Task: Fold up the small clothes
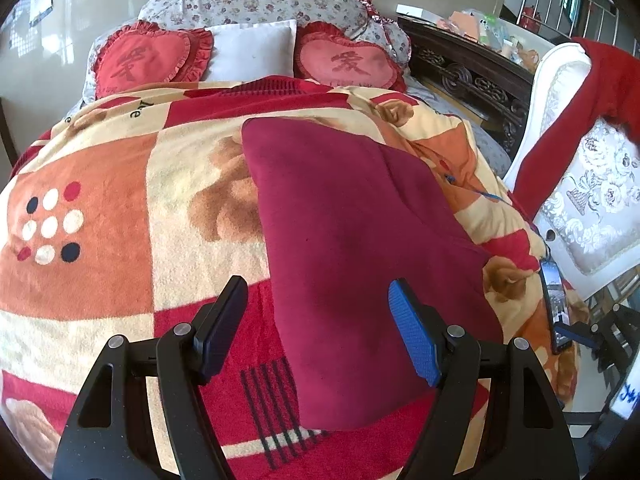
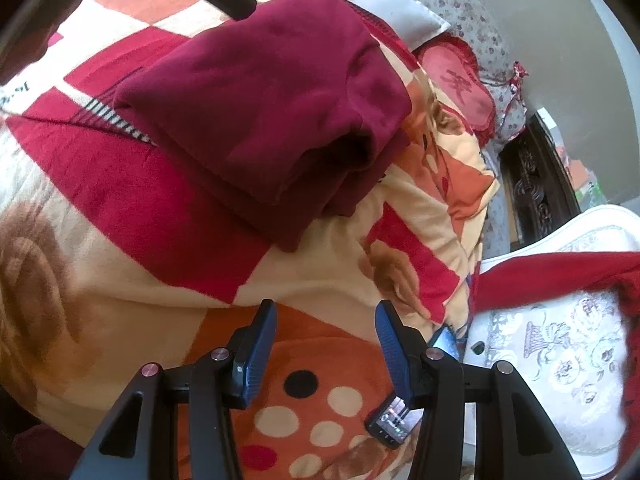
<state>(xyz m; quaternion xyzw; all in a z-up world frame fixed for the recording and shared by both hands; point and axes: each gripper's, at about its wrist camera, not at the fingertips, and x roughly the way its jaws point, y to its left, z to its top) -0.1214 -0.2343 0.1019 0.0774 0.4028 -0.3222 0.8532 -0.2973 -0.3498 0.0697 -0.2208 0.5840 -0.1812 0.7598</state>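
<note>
Maroon garment [image 1: 360,232] lay folded flat on the patterned blanket [image 1: 100,272], mid-bed. Left gripper [image 1: 318,328] hovered over its near edge, jaws spread, holding nothing. Right gripper [image 2: 326,344] was well apart from the garment [image 2: 272,120], jaws also spread and empty; only that view showed the stacked fold layers and a phone [image 2: 394,420] under the fingers

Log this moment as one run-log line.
left tool: open, empty | right tool: open, empty | folded maroon fleece garment: lying on patterned orange-red blanket
</note>
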